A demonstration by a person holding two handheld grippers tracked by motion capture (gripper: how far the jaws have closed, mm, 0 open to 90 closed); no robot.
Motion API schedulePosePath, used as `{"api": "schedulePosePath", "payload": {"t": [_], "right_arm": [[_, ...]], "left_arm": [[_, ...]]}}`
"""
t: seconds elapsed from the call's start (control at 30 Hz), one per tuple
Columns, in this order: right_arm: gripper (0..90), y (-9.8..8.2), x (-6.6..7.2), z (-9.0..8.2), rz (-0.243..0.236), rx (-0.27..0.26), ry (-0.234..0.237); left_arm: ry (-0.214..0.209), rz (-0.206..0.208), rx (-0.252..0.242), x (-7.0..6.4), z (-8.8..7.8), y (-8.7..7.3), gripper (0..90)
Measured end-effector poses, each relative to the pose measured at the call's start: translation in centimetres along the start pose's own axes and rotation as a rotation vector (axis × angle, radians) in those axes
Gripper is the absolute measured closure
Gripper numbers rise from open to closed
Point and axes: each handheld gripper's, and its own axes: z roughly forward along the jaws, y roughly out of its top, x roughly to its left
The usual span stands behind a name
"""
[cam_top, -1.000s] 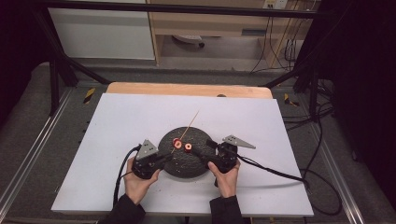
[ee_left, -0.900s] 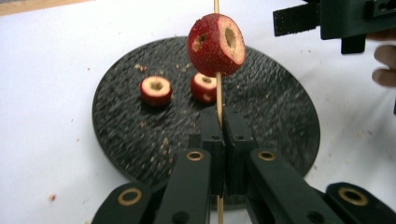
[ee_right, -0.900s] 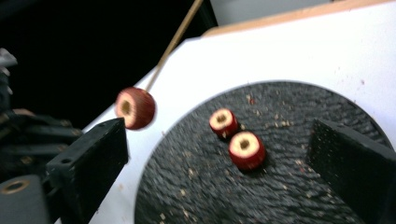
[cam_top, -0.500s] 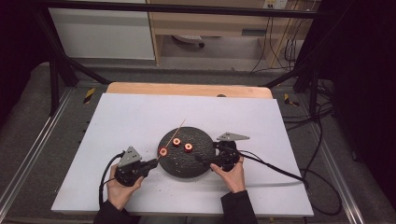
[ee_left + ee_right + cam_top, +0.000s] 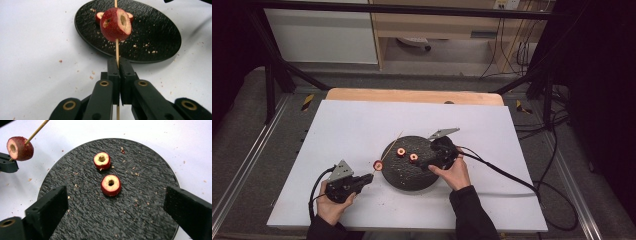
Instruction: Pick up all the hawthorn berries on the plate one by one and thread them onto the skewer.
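A: Left gripper (image 5: 371, 178) is clamped tight on the skewer (image 5: 117, 53), fingers (image 5: 113, 72) flat against the stick with no gap. One cored red fruit (image 5: 115, 24) is threaded on it, held in the air just off the left rim of the plate (image 5: 398, 182).

B: And the right gripper (image 5: 115, 206)?

A: Fingers spread wide, holding nothing, and they have just been closing a little; nothing sits between them but the plate surface. It hovers over the plate's right side.

B: What does the next move turn on?

A: My reading: another fruit onto the stick. Two cored ones lie on the plate, the near fruit (image 5: 111, 185) and the far fruit (image 5: 102, 160), both hole up. The near fruit lies dead ahead between the right fingers and a bit beyond them, so the right hand is nearer by a good way. The skewer's long axis runs from the left fingers up and away over the plate; the core holes point up, so a fruit must be tipped to line up.

B: Anything unclear?

A: The skewer tip is cut off at the top of the left gripper view. From above it is thin and faint. Crumbs litter the bench (image 5: 352, 125).
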Motion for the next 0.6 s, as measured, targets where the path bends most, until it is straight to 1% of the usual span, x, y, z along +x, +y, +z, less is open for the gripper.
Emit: {"api": "schedulePosePath", "payload": {"t": [0.03, 0.13, 0.23, 0.4, 0.5, 0.57, 0.6], "right_arm": [[8.4, 0.3, 0.0, 0.2, -0.003, 0.025, 0.0], [9.8, 0.9, 0.1, 1.0, -0.037, 0.099, -0.006], [11.1, 1.5, 0.3, 2.0, -0.067, 0.154, 0.006], [15.6, 2.3, 0.8, 3.7, -0.111, 0.204, 0.008], [21.5, 2.8, 0.9, 4.5, -0.139, 0.234, 0.0], [27.3, 3.1, 0.9, 5.0, -0.152, 0.249, 0.006], [29.3, 3.2, 0.9, 5.2, -0.166, 0.259, 0.004]], "left_arm": [[-0.001, 0.003, 0.002, 0.0, 0.0, -0.1, 87.7], [0.006, 0.014, 0.01, 0.0, -0.1, -0.3, 87.7], [0.006, 0.014, 0.015, 0.0, 0.0, -0.4, 87.7], [0.006, 0.016, 0.023, 0.1, 0.1, -0.6, 87.7], [0.007, 0.015, 0.02, 0.2, 0.1, -0.6, 87.7], [0.007, 0.016, 0.023, 0.2, 0.1, -0.6, 87.6], [0.008, 0.016, 0.023, 0.1, 0.1, -0.6, 87.7]]}}
